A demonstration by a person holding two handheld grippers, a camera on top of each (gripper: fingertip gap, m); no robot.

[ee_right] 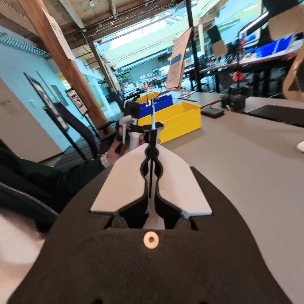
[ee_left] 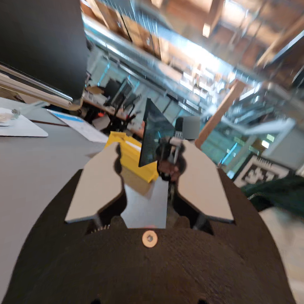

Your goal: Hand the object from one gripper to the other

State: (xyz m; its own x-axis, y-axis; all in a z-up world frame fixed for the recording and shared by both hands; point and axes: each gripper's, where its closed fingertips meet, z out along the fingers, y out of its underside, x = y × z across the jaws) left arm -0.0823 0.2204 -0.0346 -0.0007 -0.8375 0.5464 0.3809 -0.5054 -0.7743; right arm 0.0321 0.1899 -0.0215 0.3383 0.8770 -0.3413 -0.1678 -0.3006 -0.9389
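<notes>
A thin, glossy black triangular plate (ee_left: pixel 154 136) stands upright between my two grippers. My right gripper (ee_right: pixel 152 148) is shut on it; in the right wrist view the plate (ee_right: pixel 152 158) shows edge-on between the white fingers, its top edge catching cyan light. My left gripper (ee_left: pixel 149 146) is open, its white fingers spread wide, and the plate sits in the gap nearer the right finger, not clamped. The right gripper (ee_left: pixel 171 154) shows head-on behind the plate. The left gripper (ee_right: pixel 139 130), held by a hand, faces the right one above the table's near edge.
A yellow bin (ee_right: pixel 179 120) stands on the grey table (ee_right: pixel 238 164) just beyond the grippers, with a blue bin (ee_right: pixel 158 105) behind it. A dark monitor (ee_left: pixel 41 46) and a white pad (ee_left: pixel 24 128) are at the left. A black chair (ee_right: pixel 79 131) and a wooden post (ee_right: pixel 65 65) stand beside the table. Spacing between my two grippers at the tips: around 12 cm.
</notes>
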